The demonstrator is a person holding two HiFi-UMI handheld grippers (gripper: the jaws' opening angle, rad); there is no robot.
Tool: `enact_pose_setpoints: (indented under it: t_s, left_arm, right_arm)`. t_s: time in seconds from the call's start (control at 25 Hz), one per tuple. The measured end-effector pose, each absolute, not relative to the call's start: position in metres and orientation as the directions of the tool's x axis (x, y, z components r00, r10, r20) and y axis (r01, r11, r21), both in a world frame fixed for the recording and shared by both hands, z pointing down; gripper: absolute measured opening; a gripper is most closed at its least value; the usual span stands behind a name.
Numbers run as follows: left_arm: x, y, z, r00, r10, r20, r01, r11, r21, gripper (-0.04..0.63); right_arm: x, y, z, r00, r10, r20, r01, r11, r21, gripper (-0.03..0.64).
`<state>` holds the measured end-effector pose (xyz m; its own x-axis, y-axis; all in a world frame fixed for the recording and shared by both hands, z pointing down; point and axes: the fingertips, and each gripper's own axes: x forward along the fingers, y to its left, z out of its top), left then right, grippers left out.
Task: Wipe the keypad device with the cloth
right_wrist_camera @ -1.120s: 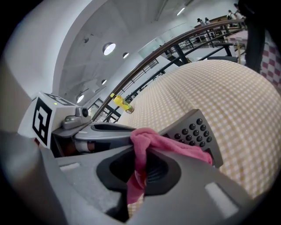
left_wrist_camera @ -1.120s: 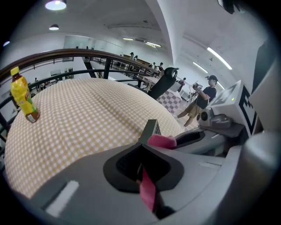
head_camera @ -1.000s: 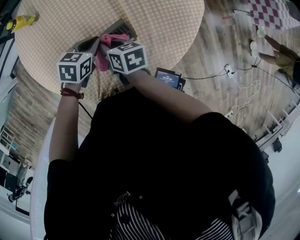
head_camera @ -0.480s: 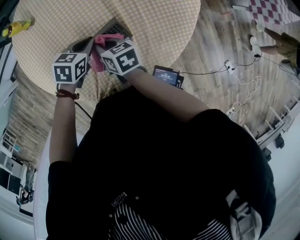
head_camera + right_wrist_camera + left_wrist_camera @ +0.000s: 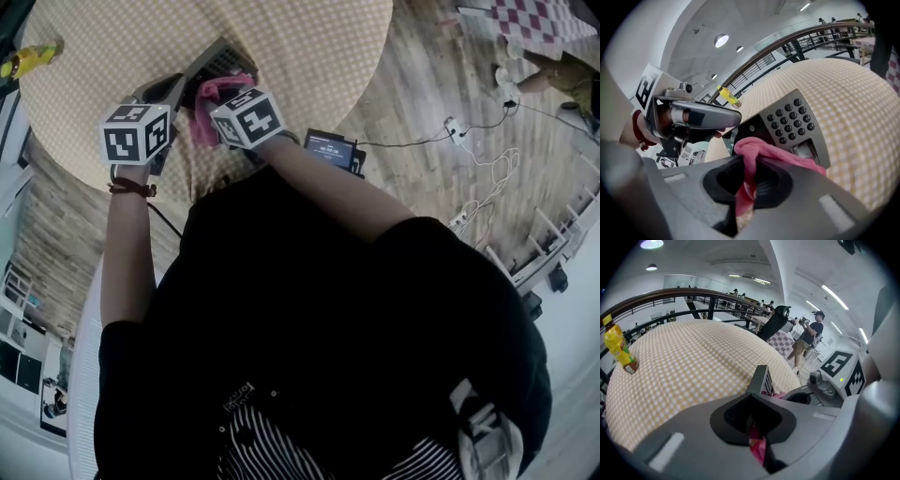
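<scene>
1. The right gripper [image 5: 747, 183] is clamped on the pink cloth [image 5: 773, 152], whose free fold lies on the lower face of the keypad [image 5: 792, 119], just below the keys.
2. The left gripper [image 5: 754, 427] is closed on the keypad's near end. The keypad is tilted up off the table [image 5: 684, 362], and a bit of cloth shows in the gap between the jaws.
3. The two grippers sit side by side, nearly touching.
4. A yellow bottle [image 5: 618, 348] stands well apart at the table's far edge.
5. The cloth covers part of the keypad's face.
</scene>
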<state>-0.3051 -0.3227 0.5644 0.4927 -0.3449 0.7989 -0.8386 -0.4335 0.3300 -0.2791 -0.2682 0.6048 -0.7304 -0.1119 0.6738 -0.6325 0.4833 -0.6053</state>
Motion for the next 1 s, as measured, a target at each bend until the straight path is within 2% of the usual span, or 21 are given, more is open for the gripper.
enact_pose_setpoints:
  t_s: [0.32,0.52,0.72,1.0]
  left_arm:
    - [-0.305,-0.322,0.564,0.483,-0.354,0.801,-0.840,-0.445,0.310,0.002]
    - [-0.305,-0.323,0.565,0.485,-0.359,0.798,-0.840,-0.445,0.310,0.002]
    - [-0.306,-0.322,0.564,0.495,-0.361,0.790,-0.838,-0.438,0.326,0.002]
    - [-0.307,-0.322,0.564,0.478,-0.372,0.796,-0.843,-0.448,0.297,0.000]
  right_arm:
    - [-0.265,-0.244,0.634,-0.680,-0.072,0.730,-0.666,0.477,-0.573,0.031]
    - [-0.261,-0.243,0.637,-0.637,-0.049,0.770,-0.714,0.416,-0.563,0.031]
    - [-0.295,-0.276,0.584,-0.716,-0.188,0.673,-0.650,0.533,-0.543,0.031]
    - [-0.302,-0.282,0.577,-0.738,-0.178,0.651,-0.633,0.518,-0.576,0.031]
